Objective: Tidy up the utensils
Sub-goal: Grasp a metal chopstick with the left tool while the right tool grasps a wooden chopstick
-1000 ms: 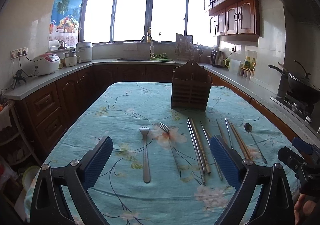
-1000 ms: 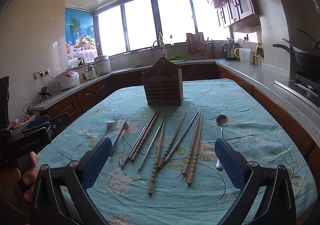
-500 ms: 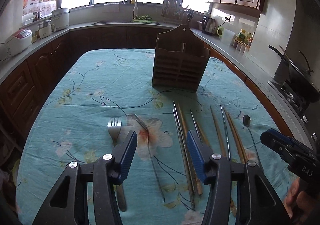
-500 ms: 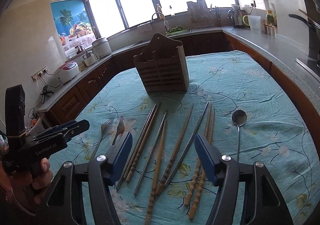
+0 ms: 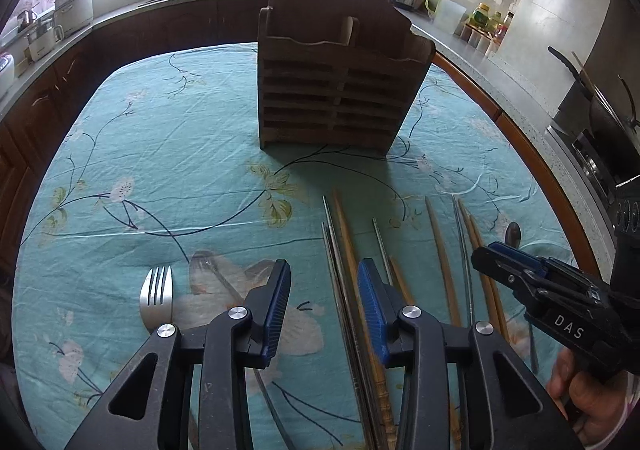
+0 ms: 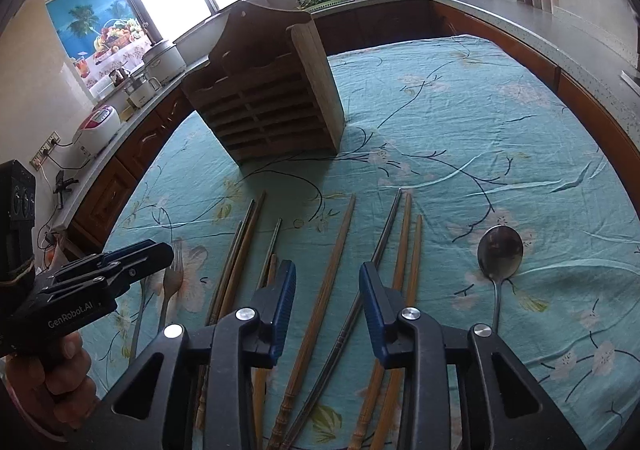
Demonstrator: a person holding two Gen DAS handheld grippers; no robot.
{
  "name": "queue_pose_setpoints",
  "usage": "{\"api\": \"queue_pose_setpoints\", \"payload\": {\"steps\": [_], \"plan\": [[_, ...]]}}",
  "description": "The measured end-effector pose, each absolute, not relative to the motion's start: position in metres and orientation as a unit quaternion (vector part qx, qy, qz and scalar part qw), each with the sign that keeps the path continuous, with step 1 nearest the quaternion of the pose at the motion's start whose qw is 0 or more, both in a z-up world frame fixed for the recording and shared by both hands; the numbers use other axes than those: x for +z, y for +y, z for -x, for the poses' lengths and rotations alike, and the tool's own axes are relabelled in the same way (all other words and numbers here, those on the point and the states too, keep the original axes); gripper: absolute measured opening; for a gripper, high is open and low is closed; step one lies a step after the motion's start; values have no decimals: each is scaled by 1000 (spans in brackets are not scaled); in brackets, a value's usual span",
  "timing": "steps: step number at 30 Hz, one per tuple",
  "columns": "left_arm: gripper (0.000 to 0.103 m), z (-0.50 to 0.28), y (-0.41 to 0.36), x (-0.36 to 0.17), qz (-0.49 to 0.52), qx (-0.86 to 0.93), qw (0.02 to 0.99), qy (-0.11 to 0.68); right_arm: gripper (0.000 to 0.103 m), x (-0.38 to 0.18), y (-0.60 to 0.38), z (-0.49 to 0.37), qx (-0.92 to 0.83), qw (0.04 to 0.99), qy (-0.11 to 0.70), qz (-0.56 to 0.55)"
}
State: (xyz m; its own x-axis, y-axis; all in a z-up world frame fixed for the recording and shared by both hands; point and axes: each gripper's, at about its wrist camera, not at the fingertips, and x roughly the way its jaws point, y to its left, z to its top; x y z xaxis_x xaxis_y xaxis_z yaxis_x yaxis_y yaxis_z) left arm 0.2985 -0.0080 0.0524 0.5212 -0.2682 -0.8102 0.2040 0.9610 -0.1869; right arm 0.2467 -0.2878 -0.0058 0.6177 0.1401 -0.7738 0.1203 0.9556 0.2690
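A: Left wrist view: your left gripper [image 5: 324,300] and right gripper [image 6: 327,300] have fingers narrowing, holding nothing.

B: So chopsticks [image 6: 326,282], forks [image 5: 157,296], spoon [image 6: 500,254] all lie on the worktop [image 5: 180,153]; holder [image 5: 340,89] unfilled.

Left gripper [image 5: 324,282]: matte black frame, triangular cut-outs in both arms, round silver screw heads at pivots, ribbed blue pads on fingers [image 5: 276,302]. White "GenRobot.AI" lettering on side, seen from right wrist view at 9 o'clock. Right gripper [image 6: 327,282]: same black frame, same silver screws, same blue pads. White "DAS" marking on flank, seen from left wrist view at 4 o'clock. Purple-pink sleeve edge at wrist beneath.
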Motion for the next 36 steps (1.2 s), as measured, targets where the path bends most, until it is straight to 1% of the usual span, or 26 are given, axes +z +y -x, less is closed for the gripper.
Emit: {"api": "queue_pose_setpoints", "payload": {"steps": [3,7,14,29,36], "plan": [[32,-320,-10,46,34,-146,864,480,30,-13,-289,-262,3,881,450,-145],[30,-346,-32,34,28,-158,859,487,30,-20,-295,-280,0,876,462,-141],[30,-386,-55,5,1,-139,851,506,30,-31,-300,-299,-1,868,479,-130],[30,-404,-67,-25,-8,-143,841,522,30,-33,-299,-313,2,869,482,-115],[30,-401,-54,-19,8,-142,843,519,31,-34,-303,-312,8,869,480,-123]]}}
